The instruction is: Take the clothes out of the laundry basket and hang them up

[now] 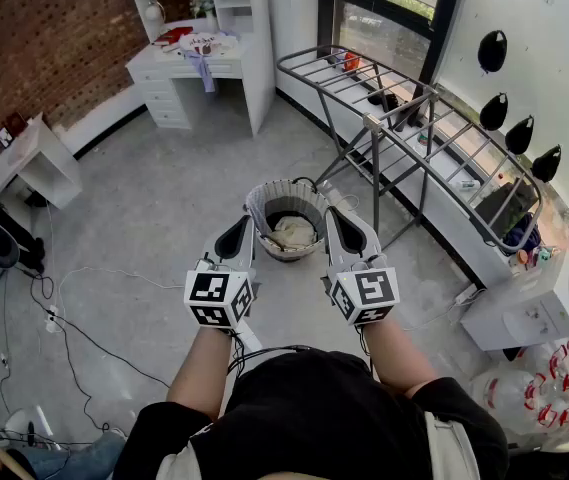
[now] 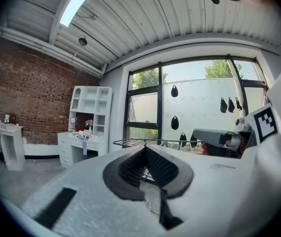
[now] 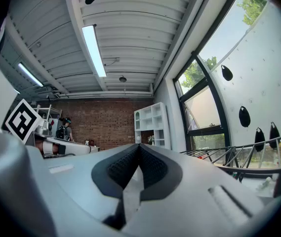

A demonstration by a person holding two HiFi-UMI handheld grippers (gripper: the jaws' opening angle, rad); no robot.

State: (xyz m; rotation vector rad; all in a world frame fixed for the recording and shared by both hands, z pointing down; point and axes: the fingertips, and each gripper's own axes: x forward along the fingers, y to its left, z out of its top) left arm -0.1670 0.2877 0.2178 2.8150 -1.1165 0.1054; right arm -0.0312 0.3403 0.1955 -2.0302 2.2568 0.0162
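A round laundry basket [image 1: 256,200] stands on the grey floor ahead of me, with pale and dark clothes [image 1: 294,230] inside it. Beyond it to the right stands a metal drying rack [image 1: 404,118], which also shows as the rack [image 2: 140,142] in the left gripper view and the rack [image 3: 244,154] in the right gripper view. My left gripper [image 1: 243,224] and right gripper [image 1: 331,214] are held side by side just on my side of the basket, above the floor. Both are shut with nothing between their jaws, the left gripper [image 2: 145,149] and right gripper [image 3: 139,148] pointing about level.
A white desk with shelves [image 1: 199,53] stands at the back by a brick wall. A small white table [image 1: 29,158] is at the left, cables [image 1: 74,328] trail on the floor. A white appliance [image 1: 524,303] and water bottles [image 1: 539,393] sit at the right below the window.
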